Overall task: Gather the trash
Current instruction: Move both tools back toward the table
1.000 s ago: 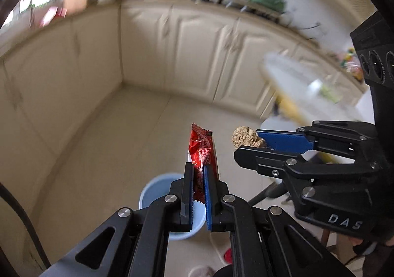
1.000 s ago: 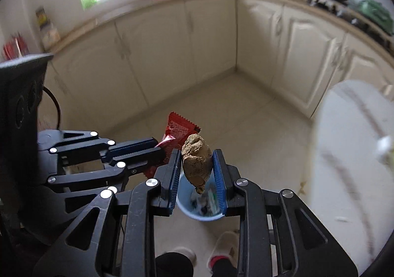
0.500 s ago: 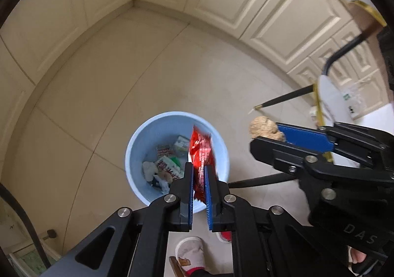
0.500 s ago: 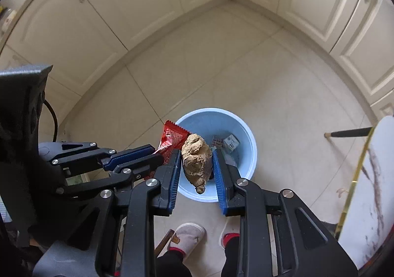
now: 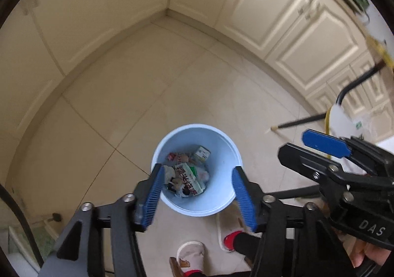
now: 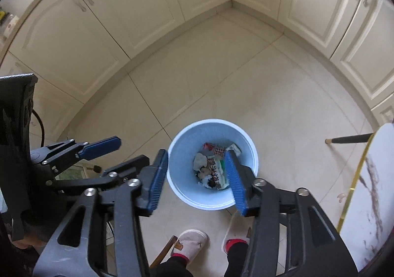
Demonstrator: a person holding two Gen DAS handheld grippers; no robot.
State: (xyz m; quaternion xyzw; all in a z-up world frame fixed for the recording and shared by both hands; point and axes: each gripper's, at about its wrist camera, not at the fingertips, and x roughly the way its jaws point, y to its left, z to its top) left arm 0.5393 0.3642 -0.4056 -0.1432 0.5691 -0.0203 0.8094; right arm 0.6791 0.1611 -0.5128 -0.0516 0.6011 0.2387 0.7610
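Both wrist cameras looking steeply down from above, sharing blue bin (image 5: 222, 154) (image 6: 187, 144), tiled floor (image 5: 138, 95) (image 6: 221, 75), corner cabinets (image 5: 270, 1) (image 6: 103, 13).

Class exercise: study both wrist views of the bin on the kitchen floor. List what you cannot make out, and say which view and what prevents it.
- Bin contents, right wrist view: the right tongs, jaws just opened and empty, cover part of the heap.
- Package print, left wrist view: too small to read.
- Table, right wrist view: cut off by the frame edge.
- Person's slippers, left wrist view: partly behind the left tongs, also just opened.
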